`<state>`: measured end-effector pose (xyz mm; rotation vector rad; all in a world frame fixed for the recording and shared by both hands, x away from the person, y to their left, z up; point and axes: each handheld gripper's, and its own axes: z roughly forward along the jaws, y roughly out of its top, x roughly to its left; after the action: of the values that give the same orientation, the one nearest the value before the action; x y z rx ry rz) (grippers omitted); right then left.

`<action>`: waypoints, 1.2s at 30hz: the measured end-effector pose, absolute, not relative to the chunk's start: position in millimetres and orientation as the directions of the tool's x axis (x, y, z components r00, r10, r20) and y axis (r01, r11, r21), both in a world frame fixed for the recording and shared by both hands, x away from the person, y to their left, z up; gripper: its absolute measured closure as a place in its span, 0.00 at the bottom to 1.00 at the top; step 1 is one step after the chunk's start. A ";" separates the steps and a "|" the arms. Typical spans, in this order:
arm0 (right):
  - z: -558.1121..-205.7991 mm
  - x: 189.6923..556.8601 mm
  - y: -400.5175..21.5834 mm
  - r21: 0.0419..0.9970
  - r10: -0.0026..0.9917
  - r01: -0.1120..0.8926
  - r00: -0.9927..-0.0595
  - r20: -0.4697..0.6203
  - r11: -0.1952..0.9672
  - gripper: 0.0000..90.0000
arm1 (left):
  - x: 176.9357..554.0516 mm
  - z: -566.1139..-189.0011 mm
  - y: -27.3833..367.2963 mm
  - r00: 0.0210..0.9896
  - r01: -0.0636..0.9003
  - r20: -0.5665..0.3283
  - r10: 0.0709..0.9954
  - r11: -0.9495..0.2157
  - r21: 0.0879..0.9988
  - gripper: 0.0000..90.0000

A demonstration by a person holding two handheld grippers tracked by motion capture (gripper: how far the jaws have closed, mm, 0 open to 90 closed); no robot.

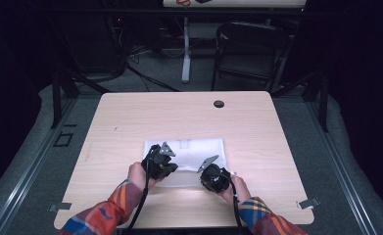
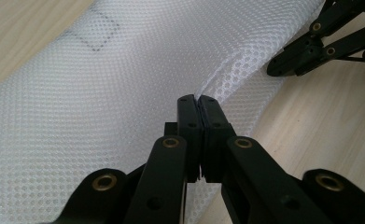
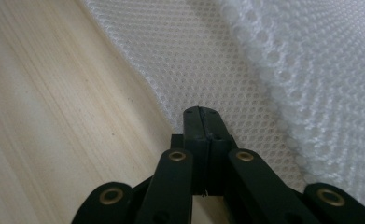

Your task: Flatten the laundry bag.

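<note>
- The left gripper [image 2: 199,100], low in the middle of its own view, has its jaws pressed together, pinching a raised fold of the white mesh cloth [image 2: 124,93].
- The right gripper [image 3: 200,112] is likewise clamped tight on the cloth's edge, low centre in its own view.
- In the high view the mesh cloth [image 1: 191,147] lies below the centre of the frame on the wooden table [image 1: 130,117], both grippers at its near edge.
- A dark round hole [image 1: 219,104] sits in the upper middle.

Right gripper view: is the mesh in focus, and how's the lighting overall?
Right gripper view: white mesh cloth sharp near the tool, blurred at upper right. Left gripper view: weave crisp, evenly lit. High view: table bright, surroundings nearly black, cloth washed out.
</note>
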<state>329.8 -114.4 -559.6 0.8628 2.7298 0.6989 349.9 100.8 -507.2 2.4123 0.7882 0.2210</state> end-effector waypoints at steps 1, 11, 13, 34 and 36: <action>-559.4 329.3 -114.8 0.490 0.581 0.489 -0.813 -0.045 0.722 1.00 | 349.6 -506.6 100.5 0.807 0.489 -0.015 0.591 -0.652 0.579 0.99; -559.4 325.3 -116.8 0.487 0.575 0.484 -0.817 -0.047 0.727 1.00 | 352.3 -496.6 104.0 0.798 0.494 -0.011 0.602 -0.643 0.585 0.99; -558.6 324.4 -117.8 0.477 0.574 0.488 -0.818 -0.042 0.731 1.00 | 352.9 -494.2 104.3 0.797 0.493 -0.007 0.604 -0.644 0.585 0.99; -557.2 320.6 -122.4 0.455 0.561 0.487 -0.827 -0.032 0.745 1.00 | 359.9 -476.2 114.9 0.775 0.495 0.005 0.632 -0.612 0.617 0.99; -557.0 320.1 -122.8 0.453 0.561 0.490 -0.828 -0.026 0.745 1.00 | 360.7 -474.4 115.3 0.774 0.495 0.007 0.633 -0.612 0.616 0.99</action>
<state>320.1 -122.8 -557.0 0.8445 2.7826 0.6541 360.7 115.3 -474.4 2.3578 0.8379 0.2985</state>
